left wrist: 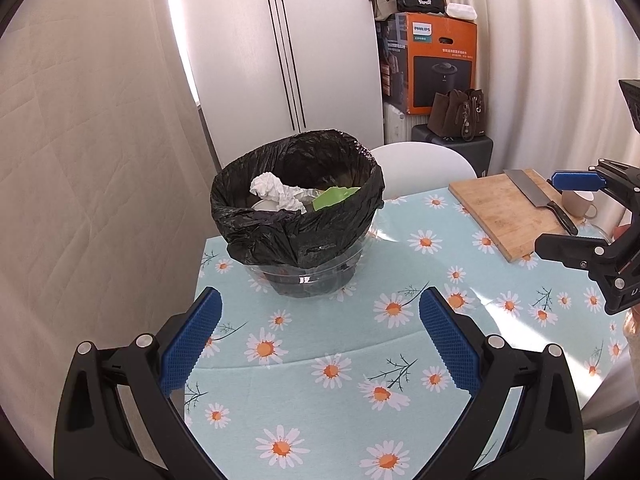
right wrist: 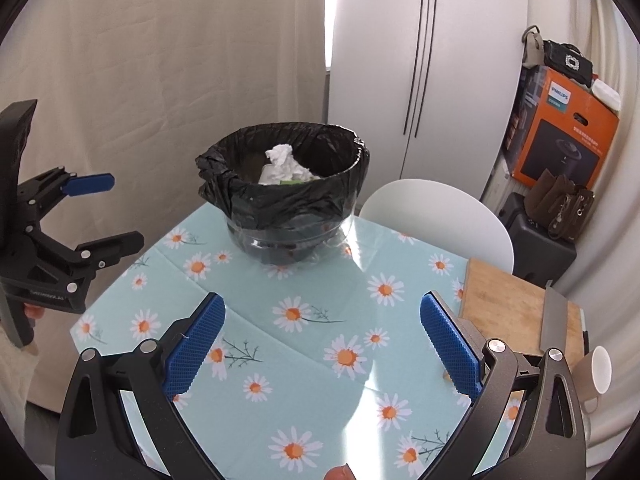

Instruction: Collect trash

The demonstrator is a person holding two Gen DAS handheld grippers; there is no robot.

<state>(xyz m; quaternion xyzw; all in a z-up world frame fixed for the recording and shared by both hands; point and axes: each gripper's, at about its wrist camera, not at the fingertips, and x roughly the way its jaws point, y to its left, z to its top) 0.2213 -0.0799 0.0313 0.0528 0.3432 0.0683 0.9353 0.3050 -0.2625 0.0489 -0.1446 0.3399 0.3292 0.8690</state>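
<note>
Standing in the middle of both frames, the bin (left wrist: 298, 216) is lined with a black bag (left wrist: 280, 236) whose edge is folded down over the rim, probably so the bag does not slip inside when trash falls in. The trash is already in it: crumpled paper (left wrist: 276, 192) and a green scrap (left wrist: 334, 198) lie near the top, the paper to the left of the scrap in the left wrist view. The left gripper (left wrist: 320, 312) sits at the bottom of its frame with the fingers spread wide and nothing between them, and the right gripper (right wrist: 322, 320) is the same, spread and empty, low in its own frame. Both point toward the bin from the near side of the table (left wrist: 360, 360), one from each side, which I think suits taking the bag edge from two sides. No loose trash shows on the flowered cloth, so the collecting seems mostly done, and closing or lifting the bag is likely next. At the right of the frames a board (left wrist: 504, 212) carries a knife (left wrist: 540, 198), with a cup (left wrist: 578, 202) just beside it; these are kitchen things put aside, well apart from the bin.
</note>
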